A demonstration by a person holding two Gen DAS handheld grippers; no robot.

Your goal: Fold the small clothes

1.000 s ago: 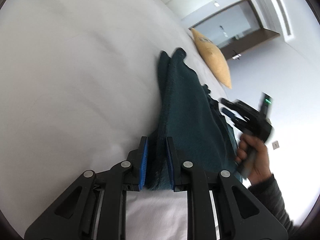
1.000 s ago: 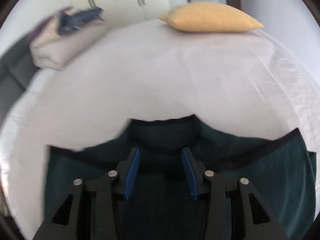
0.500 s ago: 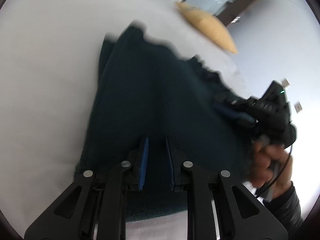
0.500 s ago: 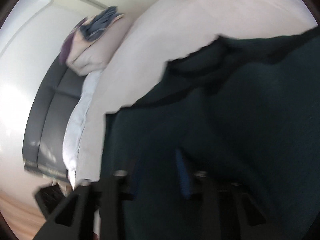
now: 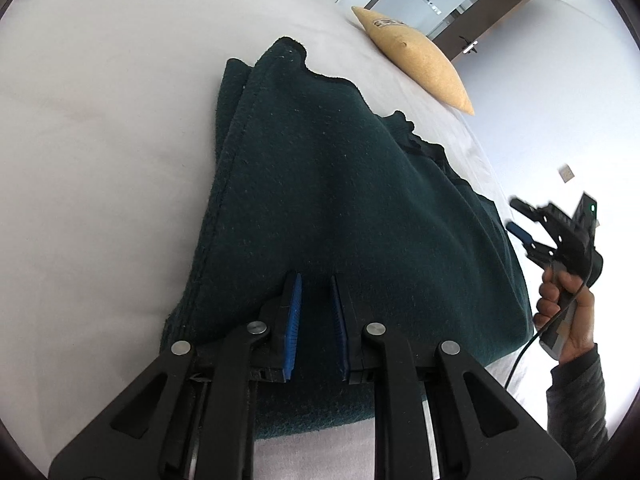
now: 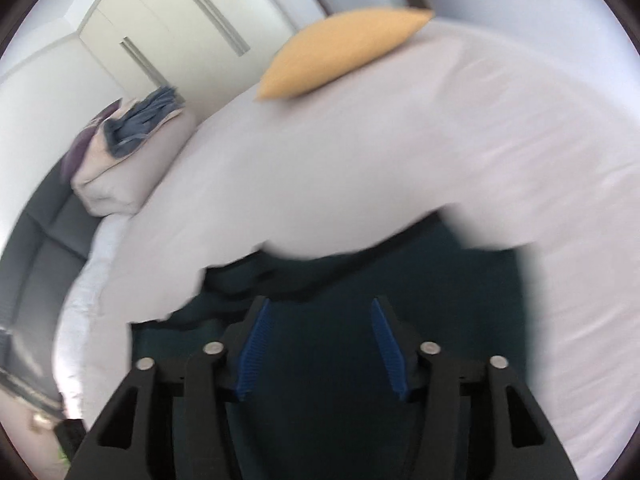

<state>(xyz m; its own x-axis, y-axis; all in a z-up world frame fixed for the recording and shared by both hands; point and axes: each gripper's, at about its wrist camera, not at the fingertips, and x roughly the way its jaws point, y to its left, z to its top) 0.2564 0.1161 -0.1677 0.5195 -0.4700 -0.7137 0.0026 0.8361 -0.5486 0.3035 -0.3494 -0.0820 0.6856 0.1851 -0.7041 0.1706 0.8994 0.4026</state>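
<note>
Now garment [image 5: 340, 200] between left hand-held gripper [image 5: 316, 284].

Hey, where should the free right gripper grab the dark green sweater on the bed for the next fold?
Probably the sweater edge nearest the right hand-held gripper, coming in low from that side. That edge lies flat and free on the bed, while the left hand-held gripper pins the near hem.
</note>
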